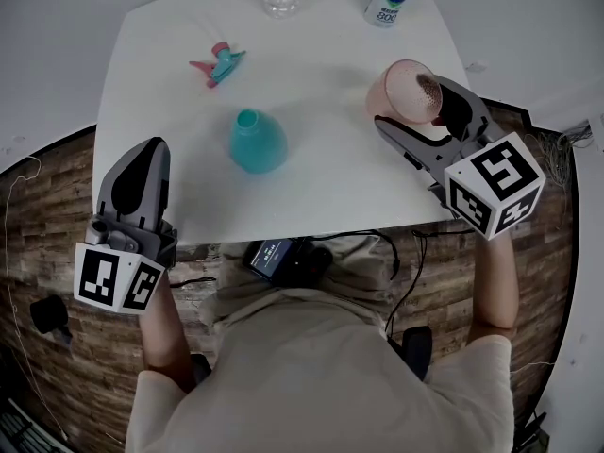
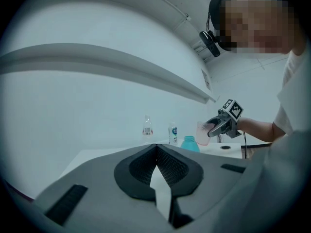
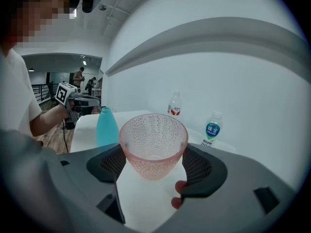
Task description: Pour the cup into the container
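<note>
The right tool pinches the cup above the right side of the counter; the left tool is pressed together, empty. Bring the cup's lip over the narrow mouth of the container mid-counter, then tilt slowly.

The right gripper is held angled inward, jaws clamped on the cup; the left gripper is pointed forward, jaws pressed together.

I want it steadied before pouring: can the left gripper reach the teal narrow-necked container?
Probably yes. The left gripper, shut and empty, sits at the near edge of the white table, with only bare tabletop between it and the teal container.
</note>
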The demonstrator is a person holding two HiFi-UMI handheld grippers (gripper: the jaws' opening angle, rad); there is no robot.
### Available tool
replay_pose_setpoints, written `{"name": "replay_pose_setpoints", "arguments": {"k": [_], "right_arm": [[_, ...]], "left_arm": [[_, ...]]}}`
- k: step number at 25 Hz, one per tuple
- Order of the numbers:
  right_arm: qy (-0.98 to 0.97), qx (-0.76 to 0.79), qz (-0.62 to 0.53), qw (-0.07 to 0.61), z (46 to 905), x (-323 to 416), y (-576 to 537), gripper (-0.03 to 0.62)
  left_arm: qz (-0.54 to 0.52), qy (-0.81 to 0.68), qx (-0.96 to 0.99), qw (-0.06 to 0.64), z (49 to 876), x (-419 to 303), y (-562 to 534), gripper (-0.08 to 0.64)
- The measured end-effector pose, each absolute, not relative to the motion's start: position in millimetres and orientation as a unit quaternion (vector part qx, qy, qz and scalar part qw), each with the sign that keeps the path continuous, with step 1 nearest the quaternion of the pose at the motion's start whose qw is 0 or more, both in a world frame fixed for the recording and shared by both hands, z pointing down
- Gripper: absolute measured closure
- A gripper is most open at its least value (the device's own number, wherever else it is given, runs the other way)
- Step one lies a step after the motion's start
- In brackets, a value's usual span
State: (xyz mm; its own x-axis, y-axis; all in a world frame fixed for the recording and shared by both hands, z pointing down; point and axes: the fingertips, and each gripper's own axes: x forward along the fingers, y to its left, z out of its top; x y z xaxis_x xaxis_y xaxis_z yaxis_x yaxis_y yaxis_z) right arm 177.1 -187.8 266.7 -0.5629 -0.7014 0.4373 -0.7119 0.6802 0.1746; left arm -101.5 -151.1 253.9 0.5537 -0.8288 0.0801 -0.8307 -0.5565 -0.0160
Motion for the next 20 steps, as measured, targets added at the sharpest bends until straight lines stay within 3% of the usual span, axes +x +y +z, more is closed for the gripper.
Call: {"name": "replay_pose_setpoints", "arguments": {"k": [20], "right_arm": [[-0.884,0.397,0.031,0.244,283.1,184.5,-188.8,0.227]], "left_arm": [[0.054,-0.475,0.878,0.02,261.2,-105.6,-153.6,0.549]]}}
